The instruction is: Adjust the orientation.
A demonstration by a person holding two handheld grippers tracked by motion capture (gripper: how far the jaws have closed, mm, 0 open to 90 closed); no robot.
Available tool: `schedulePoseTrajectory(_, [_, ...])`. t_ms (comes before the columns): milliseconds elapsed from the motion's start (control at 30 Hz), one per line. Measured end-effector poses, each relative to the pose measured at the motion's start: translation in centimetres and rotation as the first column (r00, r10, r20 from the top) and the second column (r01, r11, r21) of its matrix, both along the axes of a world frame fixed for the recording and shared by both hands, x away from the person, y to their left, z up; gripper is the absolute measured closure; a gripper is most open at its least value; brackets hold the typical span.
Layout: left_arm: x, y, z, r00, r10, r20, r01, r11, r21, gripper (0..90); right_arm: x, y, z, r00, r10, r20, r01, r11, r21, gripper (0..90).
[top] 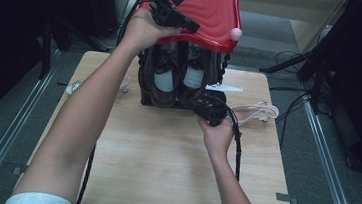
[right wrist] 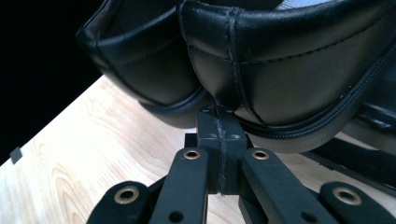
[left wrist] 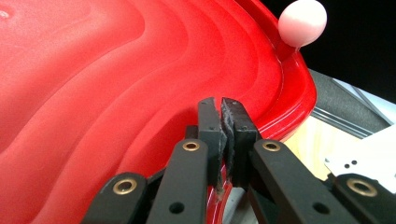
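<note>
A red plastic lid (top: pixel 212 14) with a pink knob (top: pixel 236 34) is held up, tilted, over a dark container (top: pixel 145 86). My left gripper (top: pixel 192 27) is shut on the lid's lower edge; in the left gripper view the red lid (left wrist: pixel 93 93) passes between the closed jaws of this gripper (left wrist: pixel 221 116), with the knob (left wrist: pixel 302 22) beyond. A pair of dark leather shoes (top: pixel 167 75) lies in the container, heels toward me. My right gripper (top: pixel 209 105) is at the heels. The right gripper view shows it (right wrist: pixel 219 123) shut, its tips against the black shoe heels (right wrist: pixel 289 70).
The container stands at the far middle of a wooden table (top: pixel 164 155). A white cable (top: pixel 256 111) and a white paper strip (top: pixel 225 88) lie to its right. A small pale object (top: pixel 75 87) sits near the left edge.
</note>
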State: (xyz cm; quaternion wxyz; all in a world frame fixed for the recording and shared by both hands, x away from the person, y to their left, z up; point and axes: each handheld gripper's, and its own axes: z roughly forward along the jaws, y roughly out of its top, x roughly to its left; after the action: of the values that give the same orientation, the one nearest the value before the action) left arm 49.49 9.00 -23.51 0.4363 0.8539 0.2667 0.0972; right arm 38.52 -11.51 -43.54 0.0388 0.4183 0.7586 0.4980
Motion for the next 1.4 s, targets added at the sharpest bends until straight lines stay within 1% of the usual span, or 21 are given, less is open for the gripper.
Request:
schedulePoseTrajectory(133, [0.0,0.1,0.0,1.0000,0.002,-0.010,-0.002,1.0000,-0.005,87.1,0.6,-0.1,0.2,0.9997,-0.025,-0.005,0.025,1.000,0.007,90.0])
schedulePoseTrajectory(167, [0.0,0.0,0.0,1.0000,0.002,-0.007,-0.002,1.0000,-0.004,87.1,0.9,-0.1,0.1,0.9994,-0.034,-0.009,0.034,0.999,0.025,90.0])
schedulePoseTrajectory(233, [0.0,0.0,0.0,1.0000,0.002,-0.007,-0.002,1.0000,-0.005,87.1,1.2,-0.2,0.1,0.9991,-0.039,-0.019,0.040,0.999,0.037,90.0])
schedulePoseTrajectory(267, [0.0,0.0,0.0,1.0000,0.002,-0.009,-0.002,1.0000,-0.005,87.1,1.3,-0.2,0.2,0.9990,-0.039,-0.023,0.040,0.998,0.037,90.0])
schedulePoseTrajectory(367, [0.0,0.1,0.0,1.0000,0.001,-0.009,-0.001,1.0000,-0.005,87.1,1.6,-0.2,0.4,0.9983,-0.056,-0.013,0.057,0.998,0.030,90.0])
schedulePoseTrajectory(433, [0.0,0.1,0.0,1.0000,0.001,-0.008,-0.001,1.0000,-0.005,87.2,1.9,-0.4,0.6,0.9964,-0.084,-0.008,0.084,0.996,0.018,90.0])
schedulePoseTrajectory(467, [0.0,0.1,0.0,1.0000,0.001,-0.007,-0.001,1.0000,-0.005,87.2,2.1,-0.7,0.7,0.9944,-0.105,-0.002,0.105,0.994,0.013,90.0])
schedulePoseTrajectory(533, [0.0,0.1,0.0,1.0000,0.000,-0.009,-0.001,1.0000,-0.005,87.2,2.4,-1.3,0.7,0.9924,-0.123,-0.001,0.123,0.992,0.030,90.0])
schedulePoseTrajectory(600, [0.1,0.1,0.0,0.9999,0.001,-0.011,-0.001,1.0000,-0.007,87.2,2.5,-1.7,0.7,0.9901,-0.140,-0.002,0.140,0.990,0.033,90.0])
schedulePoseTrajectory(667, [0.0,0.1,0.0,0.9999,0.002,-0.013,-0.002,1.0000,-0.008,87.2,2.5,-2.0,0.8,0.9861,-0.166,0.011,0.166,0.986,0.022,90.0])
schedulePoseTrajectory(767, [0.0,0.1,0.0,0.9999,0.003,-0.014,-0.003,1.0000,-0.009,87.2,2.8,-2.5,0.7,0.9796,-0.200,0.013,0.200,0.979,0.029,90.0])
schedulePoseTrajectory(800, [0.0,0.1,0.0,0.9999,0.003,-0.013,-0.004,1.0000,-0.008,87.2,2.9,-2.6,0.7,0.9780,-0.208,0.014,0.208,0.978,0.022,90.0])
schedulePoseTrajectory(867, [0.0,0.1,0.0,0.9999,0.002,-0.016,-0.002,0.9999,-0.013,87.2,2.9,-2.6,0.6,0.9712,-0.237,0.024,0.238,0.971,-0.025,90.0])
schedulePoseTrajectory(933, [0.0,0.1,0.0,0.9999,0.002,-0.015,-0.003,0.9999,-0.012,87.2,3.0,-2.7,0.1,0.9728,-0.231,0.019,0.231,0.972,-0.033,90.0])
schedulePoseTrajectory(967, [0.0,0.1,0.0,0.9999,0.000,-0.016,0.000,0.9999,-0.011,87.1,3.0,-2.8,0.0,0.9753,-0.221,0.003,0.221,0.975,-0.020,90.0])
schedulePoseTrajectory(1000, [0.0,0.1,0.0,0.9999,0.000,-0.016,0.000,0.9999,-0.013,87.1,2.9,-2.8,0.0,0.9784,-0.207,0.008,0.207,0.978,0.001,90.0])
schedulePoseTrajectory(1033, [0.0,0.1,-0.1,0.9999,0.001,-0.015,-0.002,0.9999,-0.013,87.1,2.7,-2.8,0.1,0.9799,-0.199,0.010,0.199,0.980,0.002,90.0])
schedulePoseTrajectory(1167, [0.0,0.1,0.0,0.9999,0.001,-0.016,-0.001,0.9999,-0.012,87.1,1.4,-2.3,0.3,0.9877,-0.153,0.031,0.153,0.988,-0.007,90.0])
schedulePoseTrajectory(1267, [0.0,0.1,0.0,0.9999,-0.001,-0.016,0.001,0.9999,-0.011,87.1,0.7,-2.0,0.0,0.9915,-0.128,0.024,0.128,0.992,-0.010,90.0])
schedulePoseTrajectory(1333, [0.0,0.1,-0.1,0.9999,0.001,-0.015,-0.001,0.9999,-0.013,87.1,0.0,-1.7,-0.3,0.9937,-0.108,0.029,0.108,0.994,0.000,90.0])
schedulePoseTrajectory(1400, [0.1,0.1,-0.1,0.9999,0.000,-0.015,0.000,0.9999,-0.013,87.1,-0.6,-1.2,-0.5,0.9961,-0.084,0.025,0.085,0.996,-0.003,90.0])
